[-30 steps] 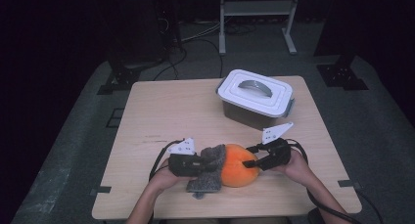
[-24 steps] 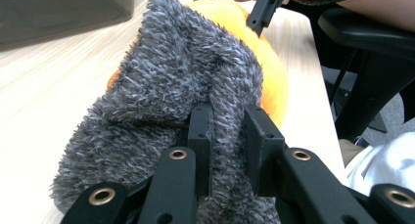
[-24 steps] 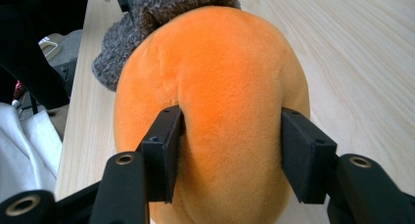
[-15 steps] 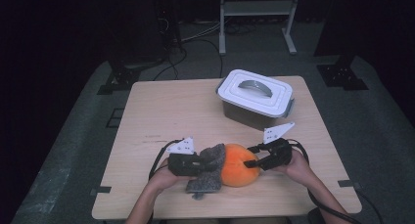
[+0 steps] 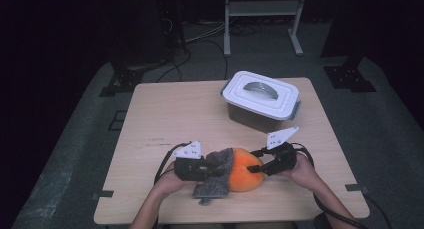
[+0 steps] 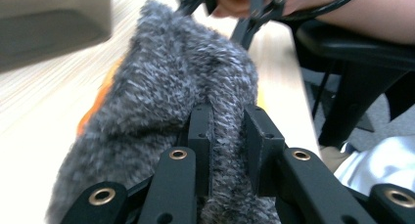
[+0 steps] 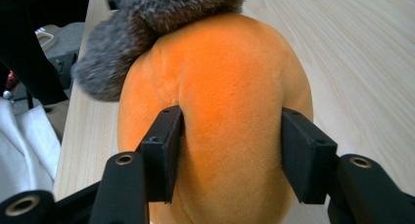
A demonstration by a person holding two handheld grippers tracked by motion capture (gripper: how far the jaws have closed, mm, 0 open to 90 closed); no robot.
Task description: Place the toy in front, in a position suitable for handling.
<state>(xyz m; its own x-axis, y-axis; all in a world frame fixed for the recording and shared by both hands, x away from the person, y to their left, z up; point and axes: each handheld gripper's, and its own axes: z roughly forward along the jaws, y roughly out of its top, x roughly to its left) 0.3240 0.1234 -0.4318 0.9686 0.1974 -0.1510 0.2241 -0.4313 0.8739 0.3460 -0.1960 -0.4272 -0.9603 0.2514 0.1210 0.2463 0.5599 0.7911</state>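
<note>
An orange plush toy lies on the wooden tabletop, close to the near edge and a little right of its middle. A grey fuzzy cloth covers the left part of the toy and hangs down onto the tabletop beside it.

The left gripper comes from the left side, and its jaws are closed tightly on a fold of the grey cloth. In the left gripper view, the fold of cloth stands squeezed between the two black pads, and a bit of orange shows under the cloth at the left.

The right gripper comes from the right side and holds the orange toy. In the right gripper view, the two pads press into the soft orange body on both sides, so the jaws stand at a middle width around it. The grey cloth lies on the far end of the toy in this view.

A grey plastic box with a white lid stands near the far right corner of the tabletop, well apart from the toy. The lid is on the box.
</note>
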